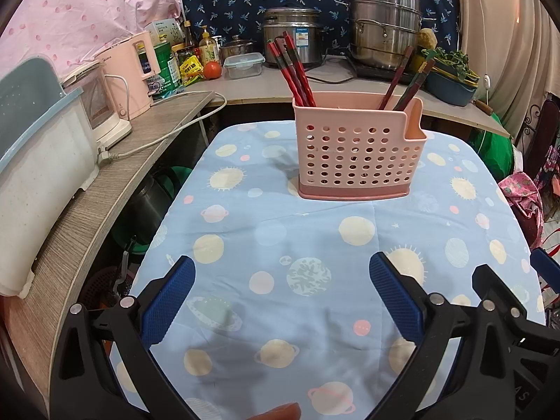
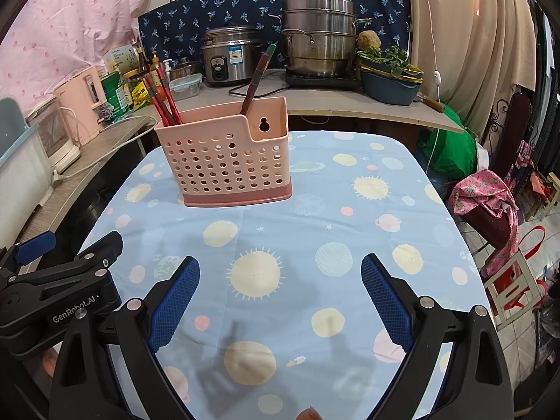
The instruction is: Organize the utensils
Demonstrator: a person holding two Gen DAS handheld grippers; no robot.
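Left wrist view: we hover both grippers, left (image 1: 281,285) and right (image 2: 280,287), agape and empty, facing the pink caddy (image 1: 353,155) of chopsticks (image 1: 295,70).

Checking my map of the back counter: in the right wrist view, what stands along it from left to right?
Pink kettle → green canister → rice cooker → stacked steel steamer → blue basin of greens.
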